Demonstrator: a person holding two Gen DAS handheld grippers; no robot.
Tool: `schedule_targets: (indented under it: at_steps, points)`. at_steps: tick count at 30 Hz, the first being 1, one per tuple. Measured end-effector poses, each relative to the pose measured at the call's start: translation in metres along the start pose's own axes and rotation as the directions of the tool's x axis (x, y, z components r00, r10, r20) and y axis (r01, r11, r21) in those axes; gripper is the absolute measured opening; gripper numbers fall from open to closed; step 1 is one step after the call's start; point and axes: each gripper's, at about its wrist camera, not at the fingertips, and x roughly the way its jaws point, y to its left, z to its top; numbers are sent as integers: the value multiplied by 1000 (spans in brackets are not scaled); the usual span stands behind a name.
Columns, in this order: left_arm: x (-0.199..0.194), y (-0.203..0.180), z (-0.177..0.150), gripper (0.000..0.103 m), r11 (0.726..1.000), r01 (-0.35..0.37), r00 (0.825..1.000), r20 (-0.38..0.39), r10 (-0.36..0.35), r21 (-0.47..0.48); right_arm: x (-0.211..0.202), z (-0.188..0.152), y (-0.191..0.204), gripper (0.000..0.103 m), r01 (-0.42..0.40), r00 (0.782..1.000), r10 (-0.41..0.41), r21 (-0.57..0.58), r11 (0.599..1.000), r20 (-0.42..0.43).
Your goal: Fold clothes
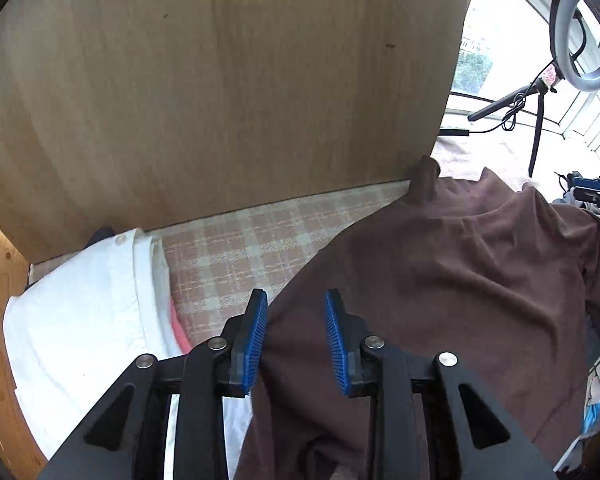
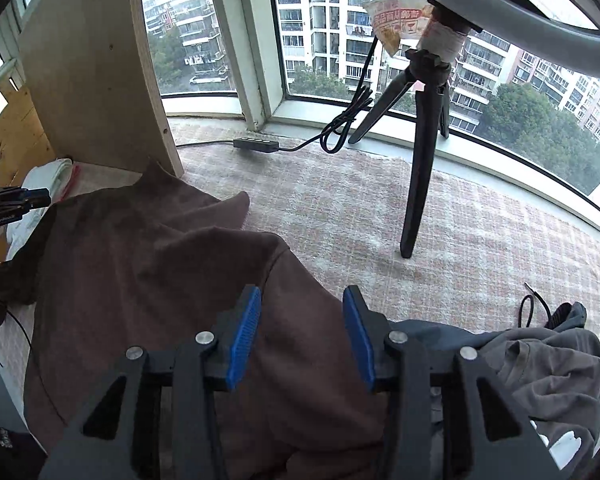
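In your left wrist view, your left gripper (image 1: 296, 340) hung with its ribbed blue pads (image 1: 256, 340) spread apart and nothing between them. Beneath it lay the brown garment (image 1: 440, 280), a soft, matte knit spread in low wrinkles over the pink-and-cream checked cover (image 1: 240, 248); its left edge ran just under the left pad. To the left sat a folded white shirt (image 1: 80, 320), crisp-woven, buttoned along its placket, resting against the smooth wooden panel (image 1: 220, 80) that stood upright behind.

In your right wrist view, your right gripper (image 2: 302, 340) also had its pads wide apart, empty, above the right part of the same brown garment (image 2: 140, 280), whose seamed edge passed between the fingers. A crumpled grey garment (image 2: 540, 372) lay just right of it, touching. Farther off on the checked cover (image 2: 420, 220) stood a black tripod (image 2: 420, 152), near the curved window (image 2: 320, 20).
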Motion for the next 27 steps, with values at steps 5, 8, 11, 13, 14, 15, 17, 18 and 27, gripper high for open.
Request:
schedule_targets:
  at_steps: [5, 8, 11, 13, 14, 15, 17, 18, 27]
  points:
    - [44, -47, 49, 47, 991, 42, 999, -13, -41, 128, 63, 36, 22, 42, -126, 991, 127, 38, 991, -28]
    - [80, -60, 56, 47, 984, 64, 996, -68, -53, 165, 87, 51, 30, 42, -153, 986, 157, 64, 986, -57]
    - [102, -67, 52, 47, 977, 90, 992, -100, -72, 195, 108, 63, 37, 42, -213, 970, 221, 82, 974, -102]
    - [111, -69, 48, 38, 972, 119, 989, -105, -99, 200, 122, 67, 46, 42, -217, 966, 223, 60, 974, -131]
    - [112, -70, 46, 29, 970, 129, 989, -100, -111, 205, 127, 67, 51, 37, -208, 967, 211, 37, 977, -141]
    - [109, -70, 44, 7, 968, 134, 990, -81, -119, 214, 126, 67, 58, 12, -199, 971, 197, 0, 980, -136]
    - [99, -69, 39, 4, 970, 124, 992, -42, -118, 210, 118, 66, 71, 7, -187, 979, 178, -86, 979, -103]
    - [90, -66, 36, 4, 974, 118, 993, -9, -118, 191, 109, 66, 77, 6, -178, 983, 172, -122, 976, -64]
    - [93, -62, 32, 11, 990, -2, 1000, 24, -1, 140, 112, 79, 101, 7, 54, 998, -42, -303, 951, 48]
